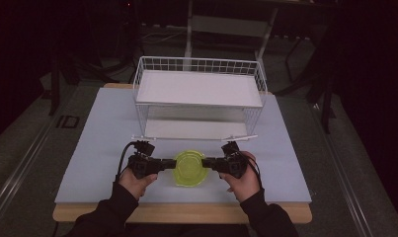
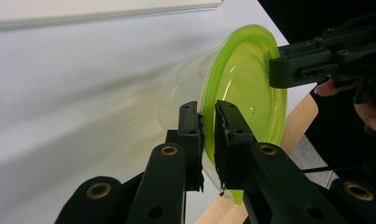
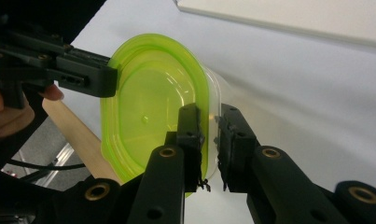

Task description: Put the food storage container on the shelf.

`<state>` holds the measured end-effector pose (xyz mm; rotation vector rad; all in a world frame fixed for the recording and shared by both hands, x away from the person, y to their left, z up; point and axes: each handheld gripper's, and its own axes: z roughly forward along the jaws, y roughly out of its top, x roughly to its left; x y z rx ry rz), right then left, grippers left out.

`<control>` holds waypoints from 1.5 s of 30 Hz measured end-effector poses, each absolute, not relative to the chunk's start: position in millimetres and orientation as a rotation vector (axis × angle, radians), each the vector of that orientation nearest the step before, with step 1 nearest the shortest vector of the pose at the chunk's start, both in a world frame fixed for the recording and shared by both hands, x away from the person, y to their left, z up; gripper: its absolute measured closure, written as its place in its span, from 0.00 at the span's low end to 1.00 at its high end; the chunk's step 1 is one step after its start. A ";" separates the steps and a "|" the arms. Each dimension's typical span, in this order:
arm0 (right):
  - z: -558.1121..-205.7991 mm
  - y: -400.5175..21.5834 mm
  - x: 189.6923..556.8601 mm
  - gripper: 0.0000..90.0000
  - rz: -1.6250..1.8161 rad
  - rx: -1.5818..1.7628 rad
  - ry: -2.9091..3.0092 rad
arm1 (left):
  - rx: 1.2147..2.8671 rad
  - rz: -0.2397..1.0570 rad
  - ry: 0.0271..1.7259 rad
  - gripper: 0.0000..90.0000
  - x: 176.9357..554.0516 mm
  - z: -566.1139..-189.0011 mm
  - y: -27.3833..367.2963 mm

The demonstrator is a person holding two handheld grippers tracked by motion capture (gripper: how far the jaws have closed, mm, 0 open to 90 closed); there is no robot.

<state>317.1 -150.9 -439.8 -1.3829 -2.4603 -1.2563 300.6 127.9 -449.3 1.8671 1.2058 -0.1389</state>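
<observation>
Green-lidded container (image 1: 189,169) is clamped at opposite rims by my left gripper (image 1: 168,163) and right gripper (image 1: 208,162), sharing the load so it stays level above the surface (image 1: 102,133).

Between the matt black plastic left tool (image 2: 208,135) and right tool (image 3: 209,140), the container (image 1: 189,169) is glossy, clear plastic with a smooth translucent green lid (image 2: 244,88).
</observation>
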 end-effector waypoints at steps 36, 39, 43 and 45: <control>-305.3 -159.9 375.2 0.89 -1.473 -1.431 -2.389 | 1.874 -0.027 1.130 0.92 376.9 -299.7 123.3; -296.6 -158.6 387.2 0.89 -1.483 -1.461 -2.355 | 1.875 -0.001 1.137 0.92 388.5 -286.7 123.1; -290.7 -157.5 402.1 0.89 -1.494 -1.507 -2.299 | 1.882 0.047 1.147 0.92 403.1 -274.2 120.7; -290.0 -157.0 409.0 0.89 -1.505 -1.533 -2.281 | 1.885 0.071 1.156 0.92 410.1 -271.1 118.3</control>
